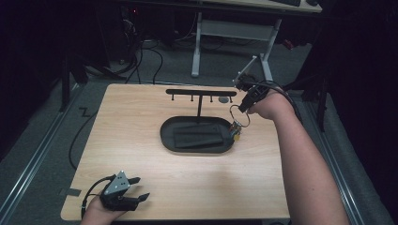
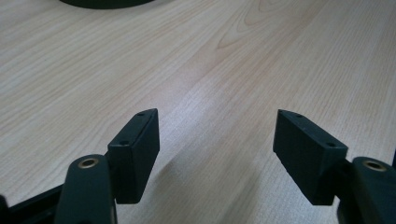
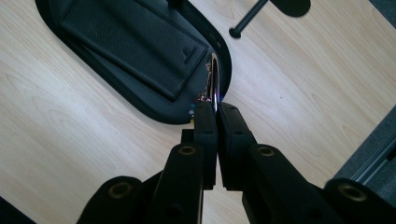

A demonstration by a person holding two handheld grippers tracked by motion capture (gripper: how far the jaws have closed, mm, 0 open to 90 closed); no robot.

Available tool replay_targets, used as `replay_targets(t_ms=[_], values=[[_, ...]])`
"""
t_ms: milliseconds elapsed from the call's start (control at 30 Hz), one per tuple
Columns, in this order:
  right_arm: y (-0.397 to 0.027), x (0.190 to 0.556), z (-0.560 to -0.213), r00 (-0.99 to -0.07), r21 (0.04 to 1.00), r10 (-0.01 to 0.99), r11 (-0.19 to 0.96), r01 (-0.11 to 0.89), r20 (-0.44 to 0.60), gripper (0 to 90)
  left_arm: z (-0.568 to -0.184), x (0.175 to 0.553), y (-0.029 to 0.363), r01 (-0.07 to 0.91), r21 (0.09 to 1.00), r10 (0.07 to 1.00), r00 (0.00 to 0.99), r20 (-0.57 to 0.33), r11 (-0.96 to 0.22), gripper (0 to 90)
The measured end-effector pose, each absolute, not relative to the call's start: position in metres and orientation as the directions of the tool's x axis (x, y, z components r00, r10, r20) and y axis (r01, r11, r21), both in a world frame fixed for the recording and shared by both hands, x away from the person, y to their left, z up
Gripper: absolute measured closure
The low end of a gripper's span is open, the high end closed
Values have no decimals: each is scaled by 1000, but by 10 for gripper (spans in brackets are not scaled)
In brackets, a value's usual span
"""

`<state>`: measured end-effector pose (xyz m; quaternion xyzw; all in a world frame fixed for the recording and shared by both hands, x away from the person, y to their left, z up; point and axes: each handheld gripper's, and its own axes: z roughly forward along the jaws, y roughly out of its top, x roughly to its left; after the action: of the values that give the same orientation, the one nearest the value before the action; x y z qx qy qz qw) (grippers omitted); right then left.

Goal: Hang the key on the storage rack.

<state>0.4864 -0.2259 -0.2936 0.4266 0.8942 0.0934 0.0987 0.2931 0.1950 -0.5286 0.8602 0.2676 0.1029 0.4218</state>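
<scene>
Keyring (image 3: 214,79) pinched in right hand-held gripper (image 3: 216,108) above tray (image 3: 154,109); left hand-held gripper (image 2: 216,128) spread, empty.

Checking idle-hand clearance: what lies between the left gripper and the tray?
Bare table only, seen in the high view, between the left gripper and the tray.

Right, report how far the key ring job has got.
Done: the right tongs are shut on the key ring, lifted above the tray's right end. In hand: carrying it near the hook stand. Left: probably hanging it on a hook; none holds it yet. The left tongs rest open, idle.
</scene>
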Motion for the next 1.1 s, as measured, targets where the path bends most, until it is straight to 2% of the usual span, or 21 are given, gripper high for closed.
replay_targets(t_ms=[233,433,633,700,733,767,967,1100], values=[[-215,505,-295,-625,267,775,624,734,-94,878,-529,292,196,368,779,546,837,-40,-508,322],[-218,521,-300,-576,261,812,579,773,-93,878,-529,292,198,367,779,551,834,-34,-508,324],[-220,530,-309,-566,274,818,570,775,-100,872,-529,292,198,369,775,548,836,-36,-512,324],[-220,531,-309,-553,281,824,563,777,-122,802,-529,292,198,368,776,545,837,-37,-513,324],[-220,531,-309,-553,281,824,563,777,-122,802,-529,292,198,368,776,545,837,-37,-513,324],[-222,531,-307,-529,310,837,544,780,-140,730,-530,293,198,364,777,545,838,-33,-513,324],[-227,519,-306,-508,339,845,534,775,-170,649,-530,293,197,365,779,543,839,-37,-510,324],[-231,495,-313,-505,377,843,536,755,-185,554,-529,295,195,370,781,550,834,-41,-503,323]])
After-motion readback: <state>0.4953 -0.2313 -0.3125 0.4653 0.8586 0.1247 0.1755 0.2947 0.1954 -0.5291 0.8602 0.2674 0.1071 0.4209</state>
